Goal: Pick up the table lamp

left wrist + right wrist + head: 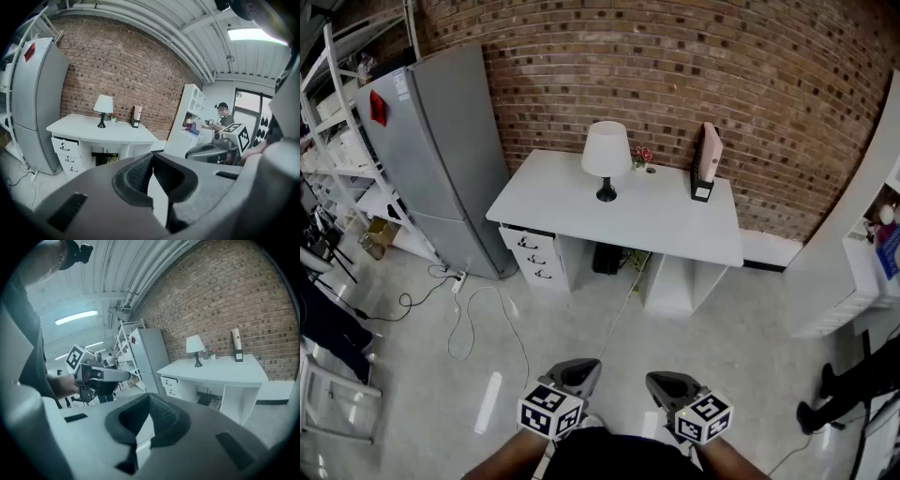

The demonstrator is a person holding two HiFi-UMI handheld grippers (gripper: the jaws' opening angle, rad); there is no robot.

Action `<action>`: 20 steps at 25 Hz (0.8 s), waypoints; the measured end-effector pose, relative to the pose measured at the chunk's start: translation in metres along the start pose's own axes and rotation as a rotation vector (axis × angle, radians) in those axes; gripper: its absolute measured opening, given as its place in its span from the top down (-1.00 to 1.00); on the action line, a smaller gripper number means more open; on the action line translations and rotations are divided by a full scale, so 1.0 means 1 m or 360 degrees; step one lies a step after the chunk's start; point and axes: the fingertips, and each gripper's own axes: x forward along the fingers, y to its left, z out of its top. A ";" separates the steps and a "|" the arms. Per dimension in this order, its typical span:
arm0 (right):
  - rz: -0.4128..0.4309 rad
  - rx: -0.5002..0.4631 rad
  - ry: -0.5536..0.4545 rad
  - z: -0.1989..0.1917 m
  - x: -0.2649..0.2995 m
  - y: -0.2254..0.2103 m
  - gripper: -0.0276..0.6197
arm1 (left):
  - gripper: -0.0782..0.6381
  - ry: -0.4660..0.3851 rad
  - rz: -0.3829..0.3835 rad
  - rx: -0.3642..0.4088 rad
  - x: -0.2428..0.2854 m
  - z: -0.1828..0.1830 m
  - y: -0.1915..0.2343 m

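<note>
Approaching comes first: table lamp (607, 155) stands well off on the surface (661, 225). Fingers (136, 176) together on left gripper (578, 371) and right gripper (664, 382), both empty; open one for the stem (607, 184).

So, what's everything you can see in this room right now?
brick wall: one, red-brown, behind the desk
desk: one, white, against the wall, three drawers at its left
table lamp: one, white shade on black stand, at the desk's back
flowers: one small pot, pink, just right of the lamp
flat upright thing: one, pinkish in a black holder, desk's back right
fridge: one, grey, left of the desk
shelving: one, white, far left
cabinet: one, white, at right
cable: one, white, on the floor before the fridge
left gripper: one, grey, shut and empty, low at left
right gripper: one, grey, shut and empty, beside it
</note>
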 end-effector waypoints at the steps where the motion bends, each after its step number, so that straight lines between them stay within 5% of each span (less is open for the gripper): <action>1: 0.0000 0.0003 -0.0003 0.001 0.001 0.000 0.90 | 0.77 -0.0001 0.0000 0.0004 -0.001 0.001 0.000; 20: 0.0025 0.0035 -0.0023 0.008 0.021 0.005 0.90 | 0.77 -0.0029 0.0012 -0.0054 -0.005 0.000 0.023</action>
